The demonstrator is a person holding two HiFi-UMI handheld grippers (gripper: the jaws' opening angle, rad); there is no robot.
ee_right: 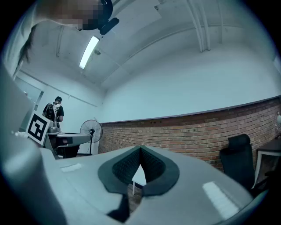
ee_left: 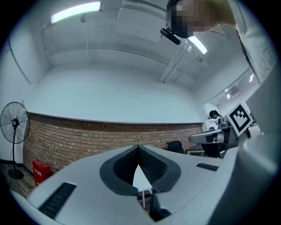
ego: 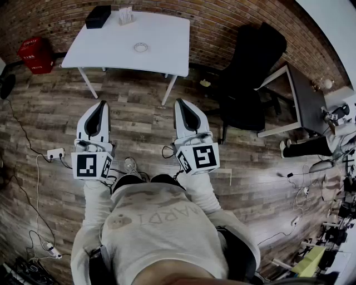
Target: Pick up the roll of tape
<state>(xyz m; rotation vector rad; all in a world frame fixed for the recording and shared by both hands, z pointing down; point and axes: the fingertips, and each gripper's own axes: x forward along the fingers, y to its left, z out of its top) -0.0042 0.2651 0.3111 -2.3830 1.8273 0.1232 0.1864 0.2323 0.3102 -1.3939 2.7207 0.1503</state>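
Tape roll [ego: 141, 48] on table [ego: 167, 33], left gripper [ego: 100, 104], right gripper [ego: 180, 102] closed, short of edge

Looks like an office that doubles as a robotics lab. There's a white rectangular table [ego: 161, 50] pushed up against a red brick wall [ego: 233, 22], with brown wood-plank flooring [ego: 139, 119] in front of it. Right of the table sit a black swivel office chair [ego: 250, 72] and a dark desk on a white frame [ego: 306, 97]. Left of the table are a red plastic crate [ego: 36, 54] and a black pedestal fan [ee_left: 15, 125]. On the near side of the table, a thin white cable [ego: 38, 183] and a white power strip [ego: 55, 153] lie on the floor. Long fluorescent tube lights [ee_left: 74, 12] run overhead.
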